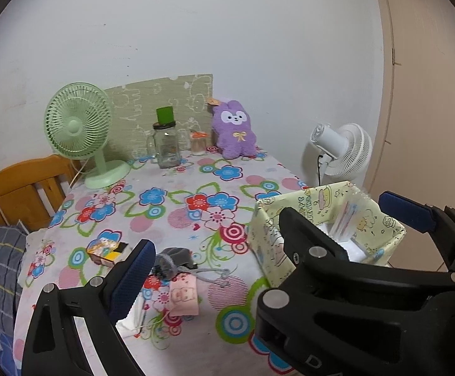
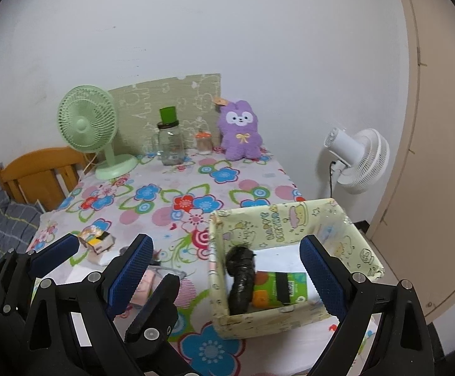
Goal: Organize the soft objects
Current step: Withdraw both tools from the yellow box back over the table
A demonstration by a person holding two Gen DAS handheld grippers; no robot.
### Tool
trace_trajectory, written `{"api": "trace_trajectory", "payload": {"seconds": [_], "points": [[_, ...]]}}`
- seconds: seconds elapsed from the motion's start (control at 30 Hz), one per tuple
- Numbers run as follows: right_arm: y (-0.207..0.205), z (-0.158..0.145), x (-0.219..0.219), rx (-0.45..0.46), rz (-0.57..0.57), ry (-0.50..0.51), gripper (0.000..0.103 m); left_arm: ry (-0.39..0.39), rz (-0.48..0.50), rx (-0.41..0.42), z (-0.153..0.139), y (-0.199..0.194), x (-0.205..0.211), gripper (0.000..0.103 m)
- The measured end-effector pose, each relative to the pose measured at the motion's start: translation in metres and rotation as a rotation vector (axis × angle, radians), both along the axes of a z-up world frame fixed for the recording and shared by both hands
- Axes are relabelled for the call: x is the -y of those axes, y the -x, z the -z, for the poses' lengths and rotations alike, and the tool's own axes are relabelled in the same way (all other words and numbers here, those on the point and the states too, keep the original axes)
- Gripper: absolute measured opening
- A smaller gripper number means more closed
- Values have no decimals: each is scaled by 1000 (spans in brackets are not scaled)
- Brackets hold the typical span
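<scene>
A pale yellow cartoon-print box (image 2: 293, 222) stands at the table's front right; inside lie a black rolled item (image 2: 241, 279) and a green-orange packet (image 2: 277, 288). It also shows in the left wrist view (image 1: 266, 232). A grey drawstring pouch (image 1: 172, 260) with a pink tag (image 1: 183, 294) lies on the flowered cloth by my left gripper (image 1: 265, 225), which is open and empty. My right gripper (image 2: 227, 275) is open and empty, hovering over the box. A purple plush rabbit (image 2: 241, 130) sits against the far wall.
A small colourful carton (image 1: 105, 247) lies front left. A green desk fan (image 1: 78, 131), a glass jar with a green cup on top (image 1: 164, 144) and a small orange-lidded jar (image 1: 197, 142) stand at the back. A white fan (image 2: 359, 156) stands off the table's right.
</scene>
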State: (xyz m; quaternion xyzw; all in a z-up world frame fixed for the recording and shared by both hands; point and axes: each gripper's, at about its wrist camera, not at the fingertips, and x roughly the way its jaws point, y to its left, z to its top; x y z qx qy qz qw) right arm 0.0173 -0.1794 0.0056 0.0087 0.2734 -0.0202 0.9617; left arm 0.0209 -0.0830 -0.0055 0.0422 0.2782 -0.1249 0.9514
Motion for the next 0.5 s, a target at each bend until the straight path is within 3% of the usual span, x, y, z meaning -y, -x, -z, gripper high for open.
{"api": "trace_trajectory", "payload": {"seconds": [0.5], "points": [[8,7,-37,19,-56,10,96,-1,-37,7,9,9,-39,98]]}}
